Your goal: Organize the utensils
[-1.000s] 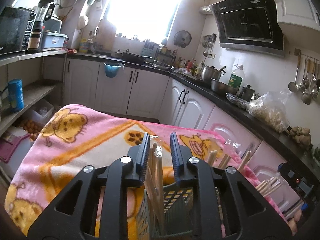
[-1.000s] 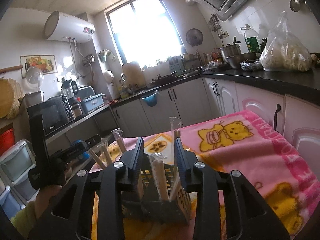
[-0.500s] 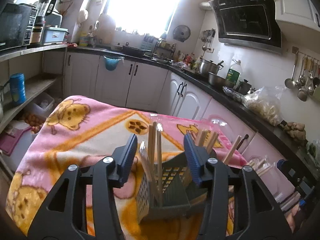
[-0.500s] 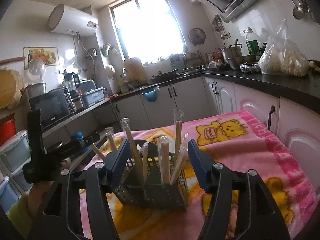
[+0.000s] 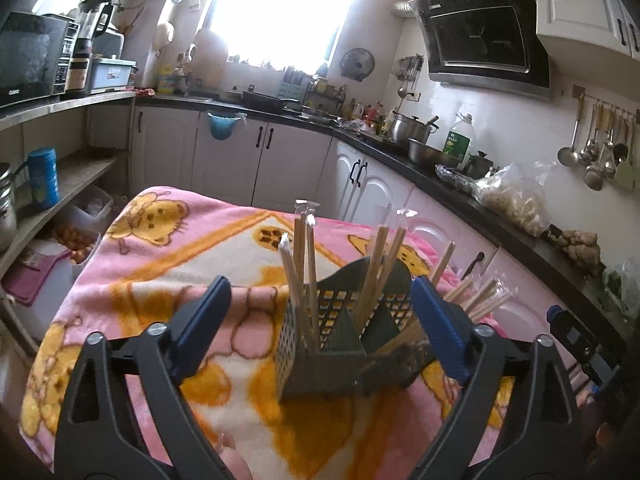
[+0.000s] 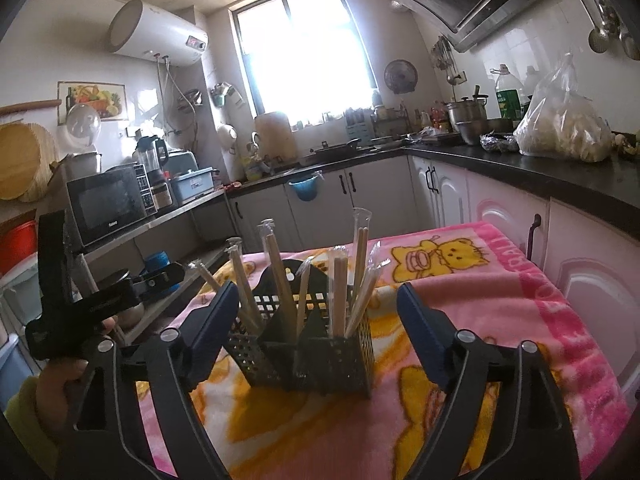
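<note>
Left wrist view shows a dark perforated caddy (image 5: 340,344) standing upright on the pink blanket (image 5: 160,264), between the spread fingers of the left gripper (image 5: 320,316), which holds nothing. Wrapped chopsticks (image 5: 304,264) stand tilted in its compartments. Right gripper (image 6: 316,320) is also wide apart and empty, with the caddy just before it.

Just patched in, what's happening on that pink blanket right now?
A person holds a gripper in each hand over a dark perforated utensil caddy standing on the pink blanket. Wrapped wooden chopsticks stand upright or leaning in its compartments. The left gripper and right gripper both have their jaws spread wide on either side of the caddy, holding nothing. More wrapped chopsticks show beyond the caddy in the left wrist view.
</note>
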The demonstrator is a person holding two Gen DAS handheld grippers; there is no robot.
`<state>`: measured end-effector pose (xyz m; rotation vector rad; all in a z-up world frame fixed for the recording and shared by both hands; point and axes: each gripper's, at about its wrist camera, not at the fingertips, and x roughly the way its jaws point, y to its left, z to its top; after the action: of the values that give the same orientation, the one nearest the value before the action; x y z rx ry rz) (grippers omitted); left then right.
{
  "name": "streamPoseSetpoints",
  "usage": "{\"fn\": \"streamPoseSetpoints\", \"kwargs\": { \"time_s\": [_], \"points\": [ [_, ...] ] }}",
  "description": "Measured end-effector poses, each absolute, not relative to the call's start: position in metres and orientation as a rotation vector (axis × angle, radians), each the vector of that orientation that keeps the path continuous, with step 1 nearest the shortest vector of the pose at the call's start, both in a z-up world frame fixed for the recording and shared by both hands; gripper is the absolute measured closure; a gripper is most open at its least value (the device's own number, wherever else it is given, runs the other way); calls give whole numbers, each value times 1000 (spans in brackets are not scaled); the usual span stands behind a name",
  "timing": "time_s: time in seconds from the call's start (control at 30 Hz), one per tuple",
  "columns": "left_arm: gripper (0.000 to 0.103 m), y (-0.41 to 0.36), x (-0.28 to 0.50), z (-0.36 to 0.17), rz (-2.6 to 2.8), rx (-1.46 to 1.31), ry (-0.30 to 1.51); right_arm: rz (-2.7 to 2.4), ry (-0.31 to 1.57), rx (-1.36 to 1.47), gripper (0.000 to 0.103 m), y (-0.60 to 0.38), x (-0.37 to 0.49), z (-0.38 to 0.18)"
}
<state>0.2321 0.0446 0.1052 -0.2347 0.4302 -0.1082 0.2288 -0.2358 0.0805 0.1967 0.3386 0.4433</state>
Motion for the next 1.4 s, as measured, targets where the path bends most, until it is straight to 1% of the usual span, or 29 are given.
{"fn": "streamPoseSetpoints", "kwargs": {
  "time_s": [0.07,0.2,0.4,0.9,1.4],
  "points": [
    [12,45,226,104,-108,-230,434,445,337,193,20,-236,223,80],
    [12,44,214,102,-115,-228,440,442,335,182,15,-236,215,79],
    [11,38,193,98,-125,-196,437,434,318,151,10,-235,199,78],
    [11,33,150,73,-100,-137,430,434,309,94,8,-227,174,66],
    [11,29,128,51,-90,-112,418,419,332,64,7,-223,153,37]
  ]
}}
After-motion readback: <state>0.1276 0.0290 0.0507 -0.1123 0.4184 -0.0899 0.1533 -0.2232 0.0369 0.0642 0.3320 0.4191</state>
